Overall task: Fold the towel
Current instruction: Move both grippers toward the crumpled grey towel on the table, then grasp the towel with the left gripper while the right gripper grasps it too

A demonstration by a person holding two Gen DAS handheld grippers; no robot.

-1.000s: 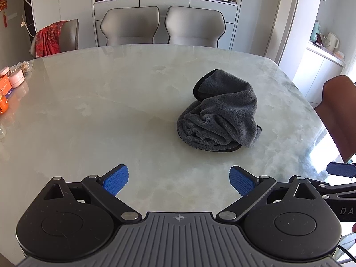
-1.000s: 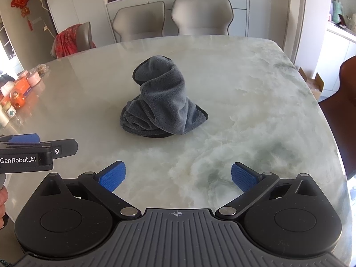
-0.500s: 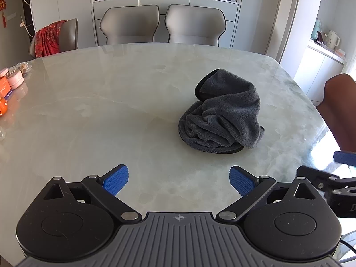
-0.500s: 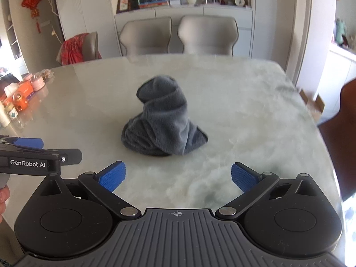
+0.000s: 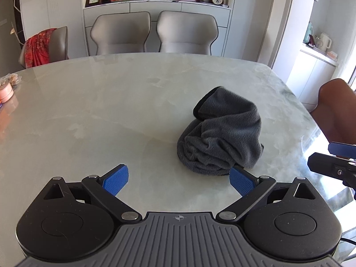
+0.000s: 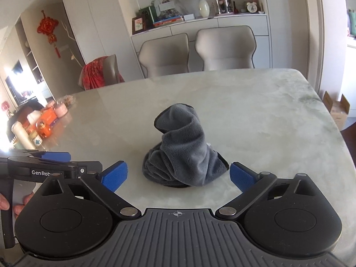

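Observation:
A dark grey towel (image 5: 222, 135) lies crumpled in a heap on the marble table (image 5: 100, 102); it also shows in the right wrist view (image 6: 184, 153). My left gripper (image 5: 179, 180) is open and empty, just short of the towel's near left edge, its right pad (image 5: 241, 181) close to the cloth. My right gripper (image 6: 178, 176) is open and empty, with the towel's near edge between its pads. The right gripper shows at the left wrist view's right edge (image 5: 333, 164), and the left gripper at the right wrist view's left edge (image 6: 51, 166).
Jars, an orange box and bottles (image 6: 42, 124) stand along the table's left edge. Two beige chairs (image 5: 153, 33) stand at the far side, one with a red cloth (image 5: 37, 46) at far left, a brown chair (image 5: 336, 111) at right.
Both grippers have moved forward and lower toward the towel, which now looks larger and nearer. The towel has not moved. Both grippers stay open.

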